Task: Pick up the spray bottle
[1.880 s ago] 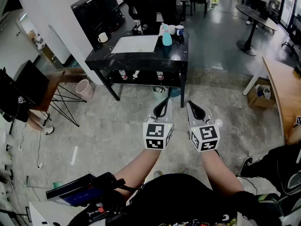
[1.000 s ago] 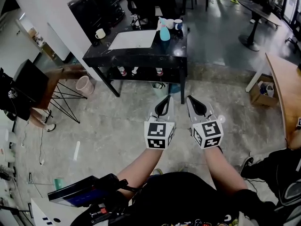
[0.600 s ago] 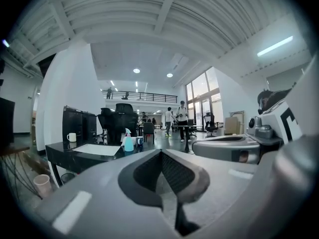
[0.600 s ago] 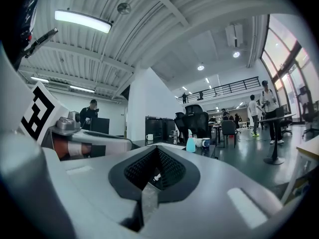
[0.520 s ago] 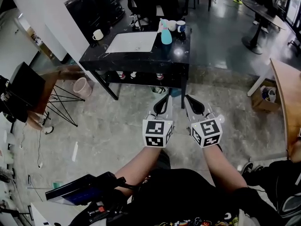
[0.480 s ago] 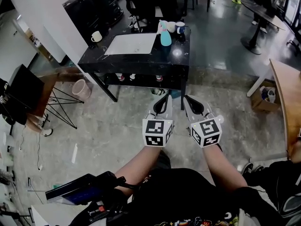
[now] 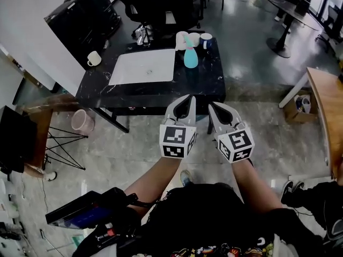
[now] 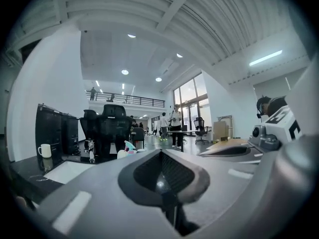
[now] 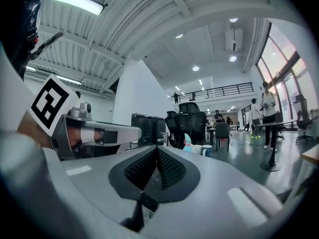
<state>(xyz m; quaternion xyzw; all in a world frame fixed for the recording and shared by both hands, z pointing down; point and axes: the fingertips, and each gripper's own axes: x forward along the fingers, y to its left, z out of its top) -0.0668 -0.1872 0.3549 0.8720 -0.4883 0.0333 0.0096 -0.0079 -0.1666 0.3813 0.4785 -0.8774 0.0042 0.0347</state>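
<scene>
The spray bottle (image 7: 190,56) is teal with a pale pink and white head. It stands upright at the back right of a black table (image 7: 209,84), next to some cups. It shows small and far off as the spray bottle (image 8: 130,147) in the left gripper view and the spray bottle (image 9: 188,142) in the right gripper view. My left gripper (image 7: 188,98) and right gripper (image 7: 212,106) are side by side at the table's near edge, well short of the bottle. Both have their jaws pressed together with nothing held; left gripper (image 8: 160,154), right gripper (image 9: 157,149).
A white sheet (image 7: 143,66) lies in the middle of the table. Three cups (image 7: 194,38) stand behind the bottle and a white mug (image 7: 94,58) at the left. Black office chairs (image 7: 155,4) and a black cabinet (image 7: 80,17) are behind the table. A wooden desk (image 7: 327,106) is at right.
I have come closer to the table. Both grippers went forward together from over the floor to the table's near edge; their jaws stayed shut.
</scene>
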